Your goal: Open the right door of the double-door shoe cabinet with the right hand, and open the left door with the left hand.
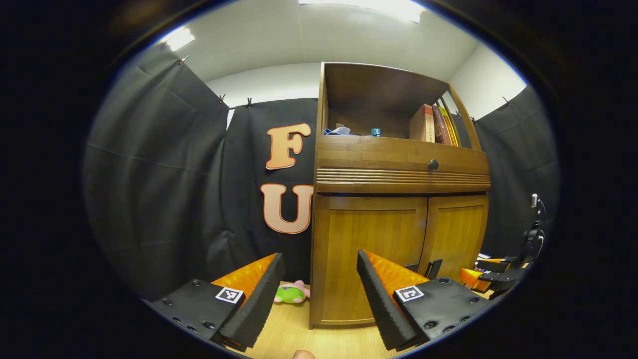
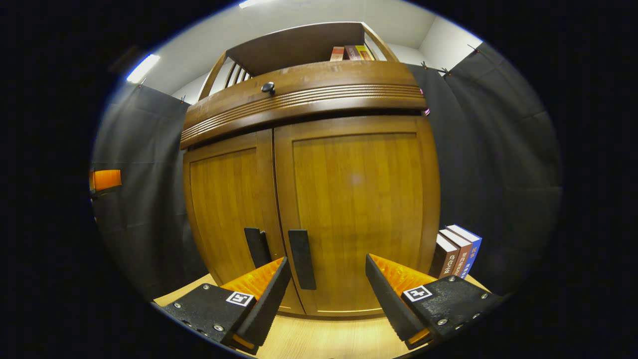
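shoe cabinet doors closed; both grippers' fingers spread, apart from it.

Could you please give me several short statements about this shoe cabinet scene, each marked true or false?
1. Both wooden cabinet doors, the left door and the right door, are closed. True.
2. The right gripper is clamped on the right door's dark vertical handle. False: it is open, short of it.
3. The left gripper is open. True.
4. The green plush toy sits on the upper shelf. False: it lies on the floor beside the cabinet.
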Demonstrator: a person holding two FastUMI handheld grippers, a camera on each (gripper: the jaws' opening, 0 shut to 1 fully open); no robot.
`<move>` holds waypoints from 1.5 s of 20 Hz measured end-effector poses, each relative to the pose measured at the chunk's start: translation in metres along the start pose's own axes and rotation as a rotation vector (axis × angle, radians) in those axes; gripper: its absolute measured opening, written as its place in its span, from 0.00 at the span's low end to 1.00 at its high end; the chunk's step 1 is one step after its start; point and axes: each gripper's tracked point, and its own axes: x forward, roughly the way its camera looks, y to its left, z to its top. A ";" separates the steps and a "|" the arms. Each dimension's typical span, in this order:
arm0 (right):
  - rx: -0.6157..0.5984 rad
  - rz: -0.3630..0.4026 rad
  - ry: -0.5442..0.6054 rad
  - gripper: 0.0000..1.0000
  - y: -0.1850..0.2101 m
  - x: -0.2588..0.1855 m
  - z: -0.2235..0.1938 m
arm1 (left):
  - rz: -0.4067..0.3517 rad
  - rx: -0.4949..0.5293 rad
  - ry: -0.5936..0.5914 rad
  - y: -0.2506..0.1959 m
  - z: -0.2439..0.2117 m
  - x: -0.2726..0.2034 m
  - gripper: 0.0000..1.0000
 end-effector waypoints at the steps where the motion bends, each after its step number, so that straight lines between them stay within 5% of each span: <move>1: 0.000 0.005 0.006 0.93 0.004 0.007 -0.005 | 0.002 0.002 0.002 0.002 -0.001 0.001 0.95; 13: -0.015 0.012 -0.009 0.93 0.032 0.070 -0.027 | 0.026 0.004 0.022 0.024 -0.014 0.012 0.95; 14: -0.013 0.007 -0.004 1.00 0.031 0.073 -0.028 | 0.029 0.004 0.025 0.026 -0.016 0.014 0.95; 15: -0.014 0.002 0.000 0.89 0.030 0.076 -0.030 | 0.031 0.005 0.027 0.028 -0.017 0.016 0.94; 20: -0.012 0.011 0.025 0.70 0.036 0.090 -0.039 | 0.044 0.007 0.027 0.036 -0.020 0.015 0.95; 21: -0.014 0.011 0.027 0.77 0.036 0.092 -0.041 | 0.047 0.005 0.027 0.038 -0.020 0.015 0.95; 22: -0.016 0.007 0.031 0.58 0.036 0.092 -0.043 | 0.049 0.004 0.029 0.040 -0.022 0.016 0.95; 25: -0.024 -0.018 0.022 0.36 0.031 0.095 -0.042 | 0.057 0.001 0.031 0.043 -0.023 0.015 0.95; 27: -0.013 -0.017 0.027 0.38 0.030 0.094 -0.042 | 0.064 0.004 0.031 0.045 -0.023 0.013 0.95; 28: -0.012 -0.017 0.029 0.48 0.030 0.094 -0.041 | 0.067 0.007 0.030 0.047 -0.023 0.012 0.95; 29: -0.017 -0.018 0.028 0.26 0.029 0.093 -0.042 | 0.071 0.010 0.028 0.048 -0.022 0.010 0.95; 30: -0.018 -0.018 0.025 0.36 0.029 0.093 -0.041 | 0.074 0.011 0.025 0.049 -0.021 0.009 0.95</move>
